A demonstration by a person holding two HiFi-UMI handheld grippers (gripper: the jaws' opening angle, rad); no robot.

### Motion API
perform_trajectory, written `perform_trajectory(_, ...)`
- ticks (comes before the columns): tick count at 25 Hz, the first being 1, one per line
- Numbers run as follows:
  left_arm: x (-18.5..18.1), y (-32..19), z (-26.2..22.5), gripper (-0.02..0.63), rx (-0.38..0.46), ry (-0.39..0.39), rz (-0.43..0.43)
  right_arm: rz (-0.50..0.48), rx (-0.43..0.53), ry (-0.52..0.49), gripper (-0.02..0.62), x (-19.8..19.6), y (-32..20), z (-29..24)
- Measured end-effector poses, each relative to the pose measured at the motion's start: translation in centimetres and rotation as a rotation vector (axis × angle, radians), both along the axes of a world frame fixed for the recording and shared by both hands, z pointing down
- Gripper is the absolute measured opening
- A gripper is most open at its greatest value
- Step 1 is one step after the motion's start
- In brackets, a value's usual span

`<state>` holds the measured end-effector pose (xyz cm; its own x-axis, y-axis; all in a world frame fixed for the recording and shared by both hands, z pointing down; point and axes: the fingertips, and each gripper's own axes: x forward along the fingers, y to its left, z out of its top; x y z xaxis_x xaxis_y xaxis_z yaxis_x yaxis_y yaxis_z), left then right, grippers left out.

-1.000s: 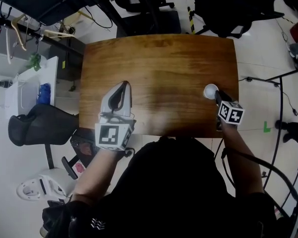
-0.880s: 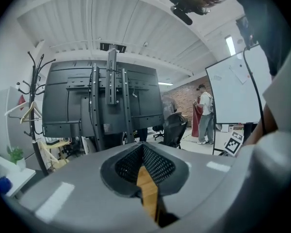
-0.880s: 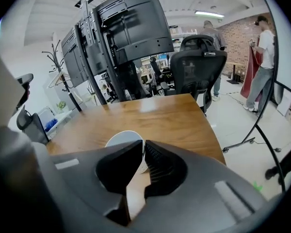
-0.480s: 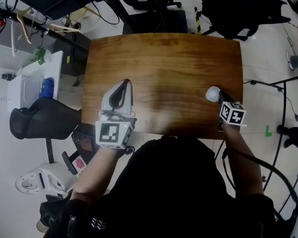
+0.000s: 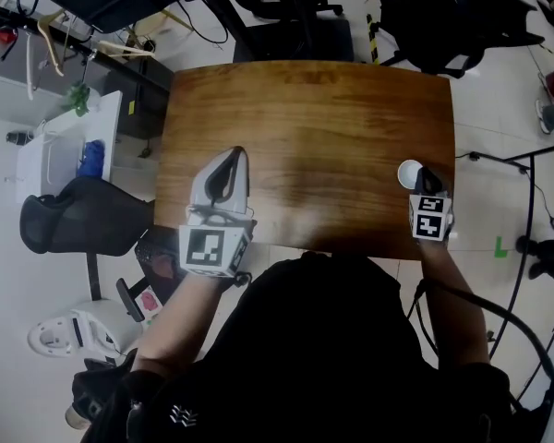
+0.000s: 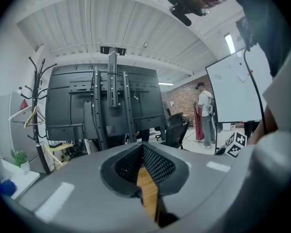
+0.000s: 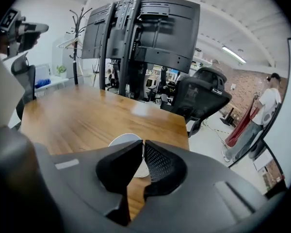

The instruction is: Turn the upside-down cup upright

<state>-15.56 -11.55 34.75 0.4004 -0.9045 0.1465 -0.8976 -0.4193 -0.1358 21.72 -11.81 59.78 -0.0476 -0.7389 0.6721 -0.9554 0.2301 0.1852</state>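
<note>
- Right gripper (image 7: pixel 141 147), its jaws just closed, pinches the white cup's (image 5: pixel 409 173) wall at the table's (image 5: pixel 305 118) 4 o'clock edge.
- Left gripper (image 5: pixel 229 158) sits at 8 o'clock, jaws together, empty.
- Black chair (image 5: pixel 415 7) stands beyond at 1 o'clock.

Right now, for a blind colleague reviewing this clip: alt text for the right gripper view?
The right gripper has just closed its jaws on the wall of a white cup over a wooden table; an office chair stands beyond.
</note>
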Motion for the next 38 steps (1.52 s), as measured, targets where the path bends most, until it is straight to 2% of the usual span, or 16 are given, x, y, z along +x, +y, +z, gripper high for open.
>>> perform_trajectory(3,0.0,0.3,0.1,0.0,0.0,0.007,0.002,-0.057,-0.015,-0.006,0.018,-2.0,0.7,0.4)
perform_trajectory(10,-0.8,0.8,-0.2,0.0,0.008,-0.015,-0.025,-0.115,-0.044,-0.134,0.031,-7.3,1.8,2.4)
perform_trajectory(19,-2.2,1.2,-1.2,0.0,0.009,-0.01,-0.072,-0.099,-0.029,-0.202,0.039,-8.3,0.6,3.2)
perform_trajectory(22,-2.3,1.1,-1.3,0.0,0.01,-0.012,-0.076,-0.097,-0.008,-0.259,0.117,-7.8,0.2,2.6)
perform_trajectory(25,-2.4,0.9,-1.4,0.0,0.004,-0.011,-0.085,-0.053,0.022,-0.307,0.163,-5.7,-0.7,1.6)
perform_trajectory(27,-2.4,0.7,-1.3,0.0,0.0,-0.017,-0.085,0.01,-0.007,-0.361,0.194,-3.5,-1.6,2.2)
perform_trajectory(29,-2.1,0.6,-1.0,0.0,-0.004,-0.027,-0.081,0.068,-0.078,-0.453,0.242,-1.7,-2.3,3.6)
perform_trajectory(32,-1.5,0.4,-0.9,0.0,-0.01,-0.029,-0.075,0.107,-0.195,-0.626,0.238,-1.1,-2.5,5.6)
perform_trajectory(34,-1.3,0.3,-0.9,0.0,-0.012,-0.035,-0.071,0.096,-0.23,-0.706,0.202,-1.8,-2.4,5.9)
perform_trajectory(36,-1.0,0.0,-1.1,0.0,-0.013,-0.029,-0.073,0.068,-0.235,-0.702,0.179,-2.2,-2.2,5.6)
perform_trajectory(38,-0.8,-0.1,-1.1,0.0,-0.013,-0.024,-0.074,0.034,-0.221,-0.652,0.16,-2.6,-2.1,5.2)
